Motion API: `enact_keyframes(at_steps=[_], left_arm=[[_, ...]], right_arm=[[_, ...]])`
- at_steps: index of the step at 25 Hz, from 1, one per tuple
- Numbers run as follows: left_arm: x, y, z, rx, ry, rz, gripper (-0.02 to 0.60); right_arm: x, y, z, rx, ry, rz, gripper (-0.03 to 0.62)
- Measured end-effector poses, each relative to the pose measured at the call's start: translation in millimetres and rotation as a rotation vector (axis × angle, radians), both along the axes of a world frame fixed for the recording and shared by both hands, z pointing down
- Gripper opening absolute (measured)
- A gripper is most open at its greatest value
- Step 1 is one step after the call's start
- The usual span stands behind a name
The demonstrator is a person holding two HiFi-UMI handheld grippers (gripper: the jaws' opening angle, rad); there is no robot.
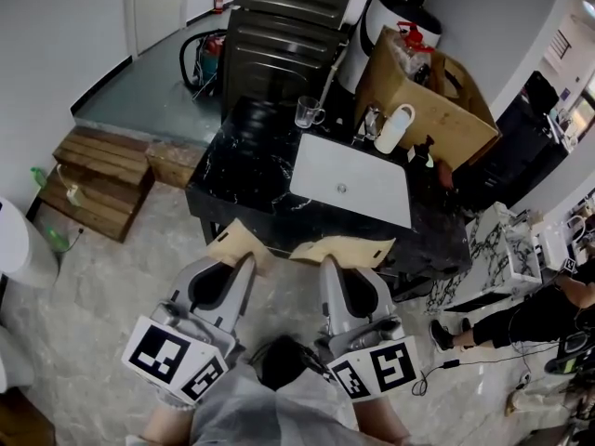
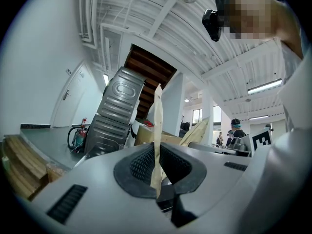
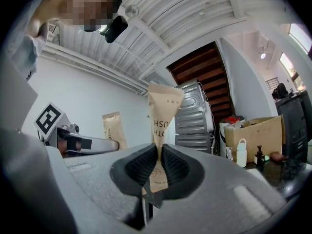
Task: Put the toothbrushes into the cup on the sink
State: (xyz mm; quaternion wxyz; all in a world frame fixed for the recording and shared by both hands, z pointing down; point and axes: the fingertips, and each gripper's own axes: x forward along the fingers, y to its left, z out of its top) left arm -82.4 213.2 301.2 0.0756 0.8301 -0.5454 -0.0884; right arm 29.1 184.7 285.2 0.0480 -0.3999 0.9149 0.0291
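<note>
At six o'clock of the white rectangular sink (image 1: pixel 358 170), left gripper (image 1: pixel 247 262) and right gripper (image 1: pixel 329 264) each clamp a tan paper toothbrush packet (image 1: pixel 238 243).

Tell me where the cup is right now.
Head view: the clear cup stands at the black counter's far edge, just left of the white sink, with a white bottle farther right.

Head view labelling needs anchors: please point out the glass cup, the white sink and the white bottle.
Cup (image 1: pixel 308 111): head view, on its clear glass wall.
Sink (image 1: pixel 367 170): head view, on the bare white basin floor.
Bottle (image 1: pixel 395 130): head view, on its white body.
</note>
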Motion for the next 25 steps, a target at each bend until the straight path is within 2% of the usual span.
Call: enact_keyframes(at_steps=[10,18,25], left_arm=[[-9.7,-13.7,2.7,0.007,0.002,-0.014,0.028],[-18.3,-56.6,2.0,-0.004,0.003,-0.018,0.028],[-12.9,-107.6,-2.2,0.000,-0.002,-0.029,0.028]], right_arm=[[-9.0,-17.7,4.9,0.002,0.006,-0.007,0.029],[-21.6,-59.3,3.4,-0.005,0.008,-0.024,0.029],[-15.6,-113.4,-3.4,0.003,-0.003,-0.039,0.029]])
